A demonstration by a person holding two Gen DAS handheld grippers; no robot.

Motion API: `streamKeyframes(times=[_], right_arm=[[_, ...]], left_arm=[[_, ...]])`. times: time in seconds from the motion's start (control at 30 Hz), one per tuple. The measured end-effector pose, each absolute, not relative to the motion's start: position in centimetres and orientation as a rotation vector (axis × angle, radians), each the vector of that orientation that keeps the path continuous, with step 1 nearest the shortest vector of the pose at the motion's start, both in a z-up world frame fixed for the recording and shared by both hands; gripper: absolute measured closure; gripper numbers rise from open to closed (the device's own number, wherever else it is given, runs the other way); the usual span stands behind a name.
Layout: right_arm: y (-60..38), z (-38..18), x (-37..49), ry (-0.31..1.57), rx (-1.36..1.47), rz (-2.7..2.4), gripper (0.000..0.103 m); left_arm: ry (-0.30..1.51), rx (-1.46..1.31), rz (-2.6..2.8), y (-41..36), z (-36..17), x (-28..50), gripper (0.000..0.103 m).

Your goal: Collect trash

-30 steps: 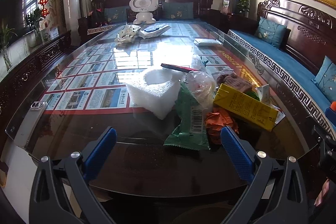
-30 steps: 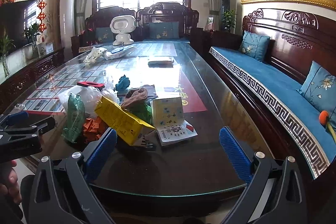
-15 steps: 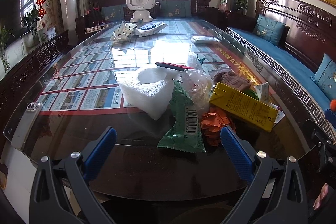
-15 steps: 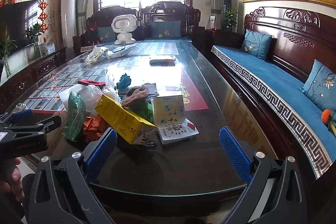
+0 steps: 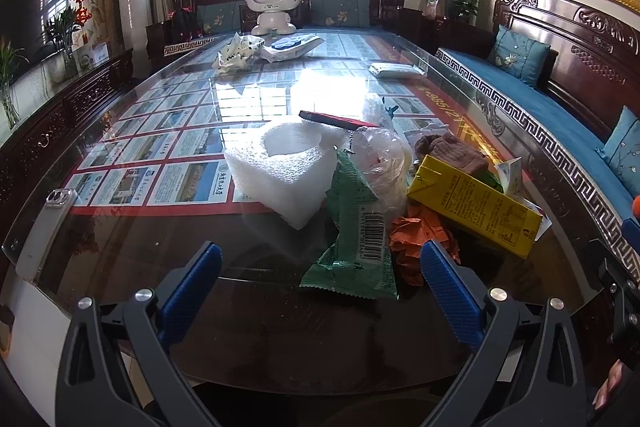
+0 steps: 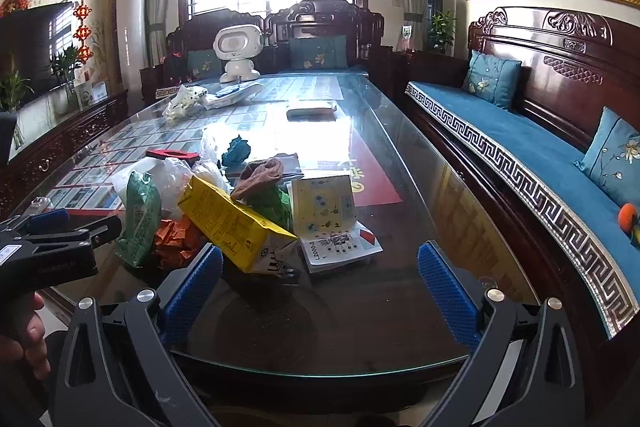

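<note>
Glass table [image 5: 140, 235] holds a trash pile: green wrapper [image 5: 356, 239] at 12 o'clock from the left gripper [image 5: 320, 279], yellow box [image 6: 232, 227] at 11 o'clock from the right gripper [image 6: 320, 279]. Both grippers are wide apart, holding nothing.

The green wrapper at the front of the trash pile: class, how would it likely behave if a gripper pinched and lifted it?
The green wrapper looks flat and crinkled, so probably floppy and very light. Its glossy film might slip between the pads. It leans on the clear plastic bag, which may shift when lifted.
</note>
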State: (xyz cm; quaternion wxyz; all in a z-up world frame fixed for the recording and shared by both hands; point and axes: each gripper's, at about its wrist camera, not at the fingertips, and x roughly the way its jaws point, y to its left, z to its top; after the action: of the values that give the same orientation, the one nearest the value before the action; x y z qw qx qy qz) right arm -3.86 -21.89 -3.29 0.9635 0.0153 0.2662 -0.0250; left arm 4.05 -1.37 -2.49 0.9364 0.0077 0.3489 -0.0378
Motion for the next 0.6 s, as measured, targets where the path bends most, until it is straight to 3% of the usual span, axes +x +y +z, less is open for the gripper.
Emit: streamKeyframes(times=[0.6], right_arm=[[-21.6,-3.9,-3.3,0.549,0.029,-0.037,0.008]], left_arm=[[0.762,-0.002,-0.067,-1.5,-3.9,7.4,0.004]])
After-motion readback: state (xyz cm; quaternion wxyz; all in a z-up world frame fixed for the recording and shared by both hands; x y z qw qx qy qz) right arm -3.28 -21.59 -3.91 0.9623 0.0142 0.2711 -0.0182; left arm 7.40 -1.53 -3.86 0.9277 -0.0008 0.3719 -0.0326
